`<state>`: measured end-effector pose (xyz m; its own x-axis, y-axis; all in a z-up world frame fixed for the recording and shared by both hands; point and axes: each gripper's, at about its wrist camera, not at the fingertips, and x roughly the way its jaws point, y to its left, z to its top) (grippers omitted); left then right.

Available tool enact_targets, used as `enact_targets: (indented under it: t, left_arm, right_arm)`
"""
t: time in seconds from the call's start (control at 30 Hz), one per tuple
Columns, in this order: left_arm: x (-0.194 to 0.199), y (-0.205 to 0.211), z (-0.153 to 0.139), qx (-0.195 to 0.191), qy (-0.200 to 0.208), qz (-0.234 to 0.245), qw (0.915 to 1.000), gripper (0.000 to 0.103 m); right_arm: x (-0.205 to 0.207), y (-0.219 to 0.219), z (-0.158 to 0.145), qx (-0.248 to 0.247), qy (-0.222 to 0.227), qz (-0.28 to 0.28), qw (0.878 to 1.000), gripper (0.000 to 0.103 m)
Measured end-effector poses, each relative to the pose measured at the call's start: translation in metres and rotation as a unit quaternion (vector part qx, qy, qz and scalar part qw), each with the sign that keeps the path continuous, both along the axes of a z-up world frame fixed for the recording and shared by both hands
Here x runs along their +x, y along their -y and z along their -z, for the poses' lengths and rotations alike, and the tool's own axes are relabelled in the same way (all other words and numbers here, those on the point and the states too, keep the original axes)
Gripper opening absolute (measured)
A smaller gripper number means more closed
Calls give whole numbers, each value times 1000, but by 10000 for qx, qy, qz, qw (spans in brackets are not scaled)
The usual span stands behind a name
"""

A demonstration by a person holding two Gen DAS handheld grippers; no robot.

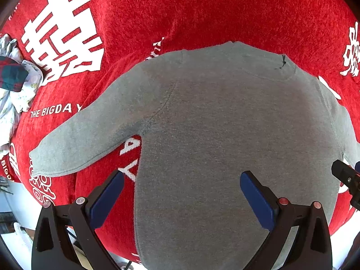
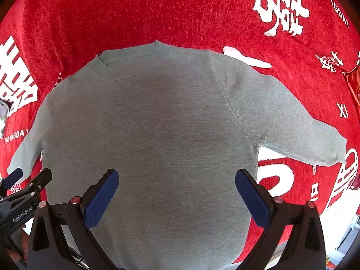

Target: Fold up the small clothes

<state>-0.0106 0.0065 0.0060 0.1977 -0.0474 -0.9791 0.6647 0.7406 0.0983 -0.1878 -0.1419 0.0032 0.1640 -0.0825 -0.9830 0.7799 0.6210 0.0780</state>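
Observation:
A small grey long-sleeved sweatshirt (image 1: 220, 123) (image 2: 153, 121) lies flat, collar at the far end, on a red cloth. Its left sleeve (image 1: 78, 141) and right sleeve (image 2: 299, 132) stretch out to the sides. My left gripper (image 1: 182, 180) hovers open over the shirt's lower left part, one finger over the red cloth beside the hem. My right gripper (image 2: 176, 177) hangs open above the lower right part of the shirt, nothing between its blue pads. The right gripper's tip (image 1: 344, 175) shows at the left wrist view's right edge, and the left gripper's tip (image 2: 27, 184) at the right wrist view's left edge.
The red cloth (image 1: 202, 11) (image 2: 157, 11) with white lettering covers the work surface. A pile of other small clothes (image 1: 13, 85), patterned white and dark plaid, sits at the far left. White floor or furniture shows past the cloth's near edges.

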Motion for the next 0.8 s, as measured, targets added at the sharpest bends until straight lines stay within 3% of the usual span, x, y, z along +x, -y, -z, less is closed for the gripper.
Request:
enact_targets:
  t: [0.8]
  left_arm:
    - [1, 0, 0, 12, -22, -2, 10000, 103]
  right_arm:
    - [3, -3, 0, -86, -122, -6, 9999, 103]
